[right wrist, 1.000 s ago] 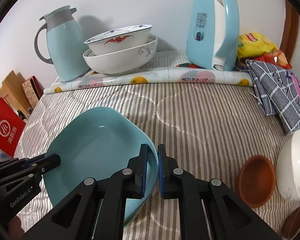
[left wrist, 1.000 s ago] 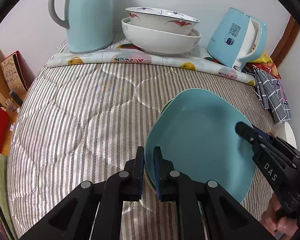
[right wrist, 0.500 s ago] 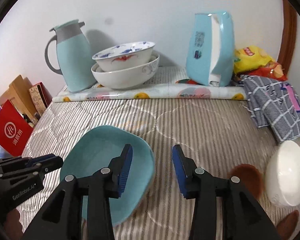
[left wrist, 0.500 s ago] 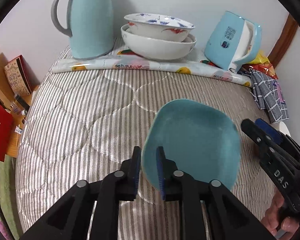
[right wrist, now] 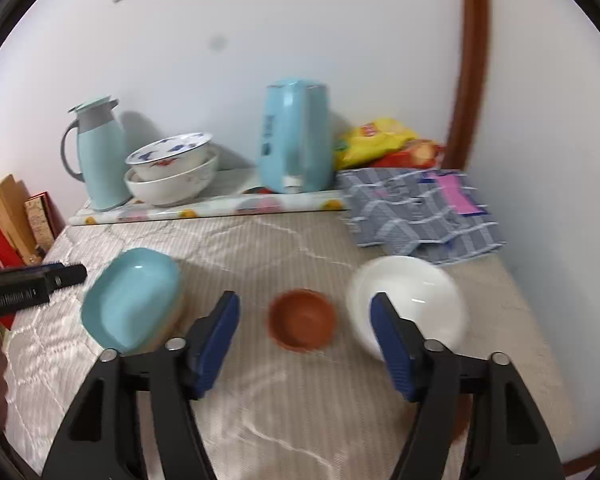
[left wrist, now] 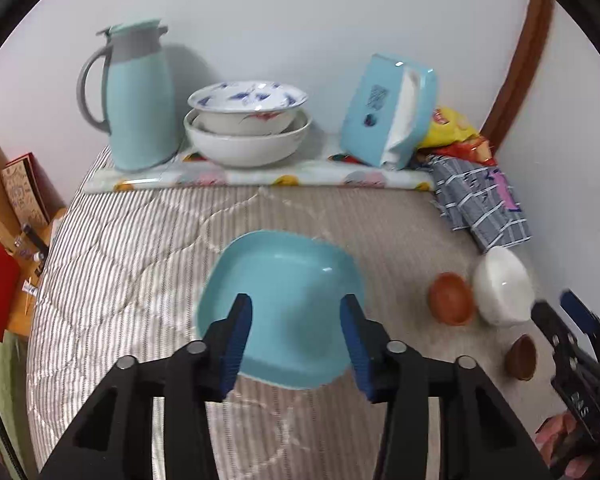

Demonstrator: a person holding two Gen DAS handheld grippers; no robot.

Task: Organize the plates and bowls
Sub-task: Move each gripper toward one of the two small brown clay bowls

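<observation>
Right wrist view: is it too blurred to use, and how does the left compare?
Right wrist view: motion blur smears the brown bowl, white bowl and checked cloth. Left wrist view: sharper on the blue plate, small glare spots on it, with the usual fisheye bending at the edges.

Teal plate (left wrist: 284, 300) on a grey-and-white striped quilt (left wrist: 140, 264), 1 terracotta-orange bowl (right wrist: 302, 319), 1 plain white bowl (right wrist: 408, 300), blue-flowered white bowls (left wrist: 247, 98) stacked at the back, blue checked cloth (right wrist: 420, 212).
</observation>
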